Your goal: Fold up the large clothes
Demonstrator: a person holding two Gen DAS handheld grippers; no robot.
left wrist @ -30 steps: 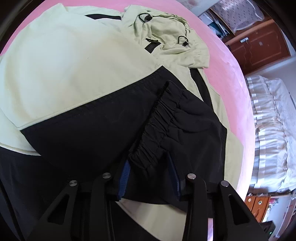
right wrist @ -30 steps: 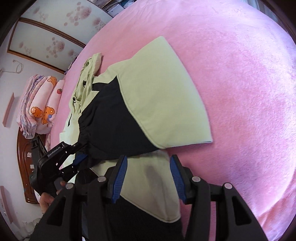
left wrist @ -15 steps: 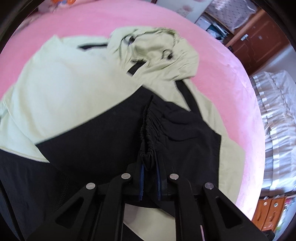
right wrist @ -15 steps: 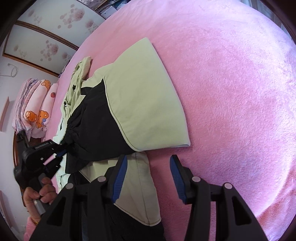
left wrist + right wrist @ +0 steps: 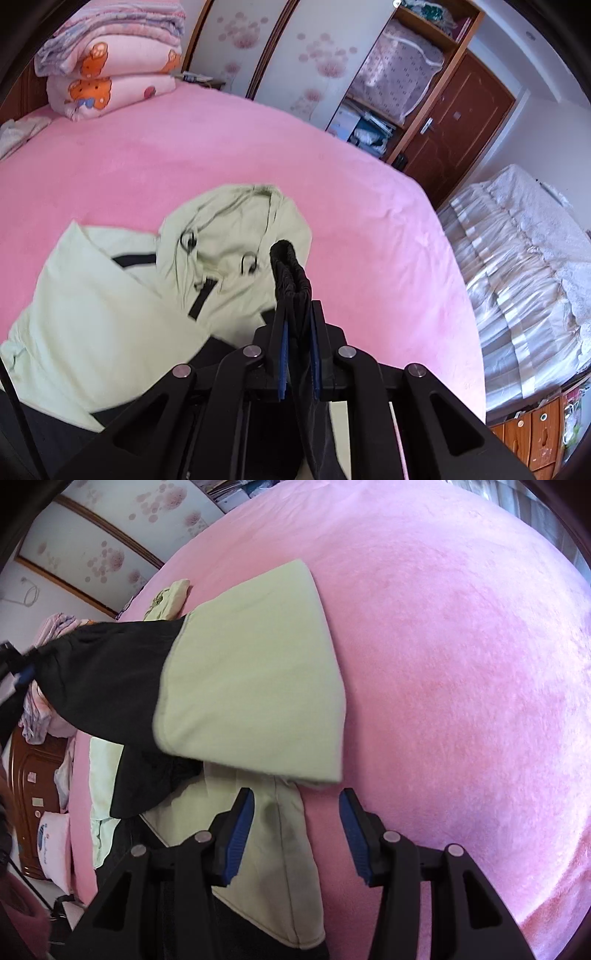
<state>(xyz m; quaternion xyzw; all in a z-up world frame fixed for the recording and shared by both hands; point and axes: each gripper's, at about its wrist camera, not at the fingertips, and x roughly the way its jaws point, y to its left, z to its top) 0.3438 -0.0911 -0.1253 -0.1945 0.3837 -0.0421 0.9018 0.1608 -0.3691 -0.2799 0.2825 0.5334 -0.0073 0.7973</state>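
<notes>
A pale green and black hooded jacket (image 5: 92, 295) lies spread on the pink bed (image 5: 221, 147), its hood (image 5: 236, 229) toward the far side. My left gripper (image 5: 297, 325) is shut on the sleeve's black elastic cuff (image 5: 290, 269), which sticks up past the pads. In the right wrist view that sleeve (image 5: 240, 686) hangs raised above the jacket, stretched toward the left gripper (image 5: 22, 672) at the far left edge. My right gripper (image 5: 295, 812) hovers open over the jacket's green edge (image 5: 280, 849), with nothing pinched between its pads.
Folded quilts (image 5: 110, 66) are stacked at the bed's far left. A wardrobe with open shelves (image 5: 399, 92) stands behind the bed. A second bed with a white cover (image 5: 517, 277) lies to the right. Bare pink bedding (image 5: 461, 664) stretches right of the jacket.
My left gripper closed on the black cuff and rose, lifting the sleeve off the jacket's body. The right gripper stayed open in about the same place.
</notes>
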